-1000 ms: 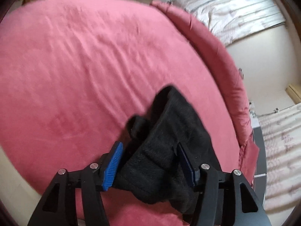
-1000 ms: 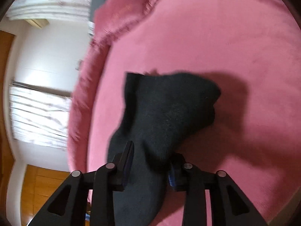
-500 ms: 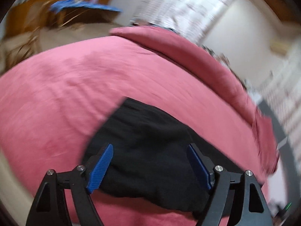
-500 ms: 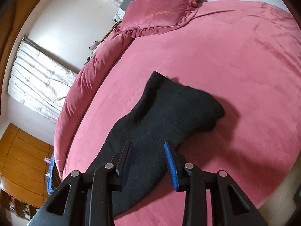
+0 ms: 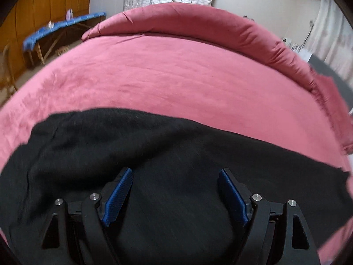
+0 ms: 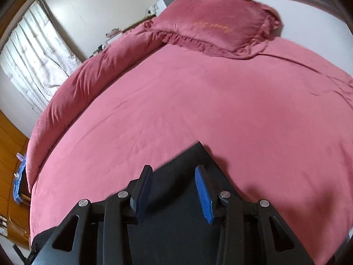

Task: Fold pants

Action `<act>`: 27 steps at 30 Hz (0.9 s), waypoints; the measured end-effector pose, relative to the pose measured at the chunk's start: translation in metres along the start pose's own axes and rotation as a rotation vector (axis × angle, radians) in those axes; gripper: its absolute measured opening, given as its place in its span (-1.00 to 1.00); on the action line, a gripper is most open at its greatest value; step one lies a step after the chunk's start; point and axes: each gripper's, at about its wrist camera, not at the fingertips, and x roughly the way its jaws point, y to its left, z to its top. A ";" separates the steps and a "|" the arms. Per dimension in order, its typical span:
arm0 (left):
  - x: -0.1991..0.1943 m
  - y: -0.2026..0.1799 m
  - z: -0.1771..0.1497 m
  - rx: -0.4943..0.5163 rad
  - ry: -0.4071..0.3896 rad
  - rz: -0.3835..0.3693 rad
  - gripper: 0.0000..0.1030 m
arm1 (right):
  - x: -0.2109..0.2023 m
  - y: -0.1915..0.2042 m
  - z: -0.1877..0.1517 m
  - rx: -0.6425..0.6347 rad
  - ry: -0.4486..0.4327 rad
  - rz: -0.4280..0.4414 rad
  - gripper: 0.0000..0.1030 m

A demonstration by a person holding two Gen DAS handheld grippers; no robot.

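The black pants lie spread flat on the round pink bed. In the left wrist view they stretch across the whole lower half. My left gripper is open and empty, its blue pads just above the cloth. In the right wrist view a corner of the pants points toward the bed's middle. My right gripper is open and empty over that corner, jaws apart with nothing between them.
A pink pillow lies at the far side of the bed, and a long pink bolster runs along its rim. An ironing board with a blue cover stands on the floor to the left. Curtains hang behind.
Both grippers held the bunched pants, then opened and let go. The pants now lie spread flat, and both grippers have tilted down close over the cloth.
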 end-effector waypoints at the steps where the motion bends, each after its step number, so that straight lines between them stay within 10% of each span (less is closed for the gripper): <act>1: 0.003 0.004 0.001 0.012 -0.005 0.021 0.59 | 0.019 0.000 0.007 0.003 0.044 -0.021 -0.21; 4: 0.014 0.006 0.002 0.082 -0.015 0.069 0.75 | 0.056 0.007 0.011 -0.035 0.137 -0.115 -0.22; 6: 0.021 0.006 -0.001 0.145 -0.035 0.104 0.83 | 0.072 0.016 0.007 -0.122 0.189 -0.171 -0.83; 7: 0.021 0.008 -0.002 0.154 -0.044 0.101 0.85 | 0.073 0.023 0.006 -0.173 0.189 -0.181 -0.83; 14: 0.020 0.018 -0.008 0.121 -0.114 0.085 0.84 | 0.036 0.045 0.025 -0.219 0.001 -0.149 -0.88; 20: 0.024 0.023 -0.005 0.121 -0.105 0.082 0.84 | 0.079 0.000 0.012 -0.049 0.054 -0.186 -0.34; 27: 0.030 0.031 0.001 0.129 -0.075 0.059 0.87 | -0.008 -0.067 0.004 0.165 -0.072 -0.069 -0.12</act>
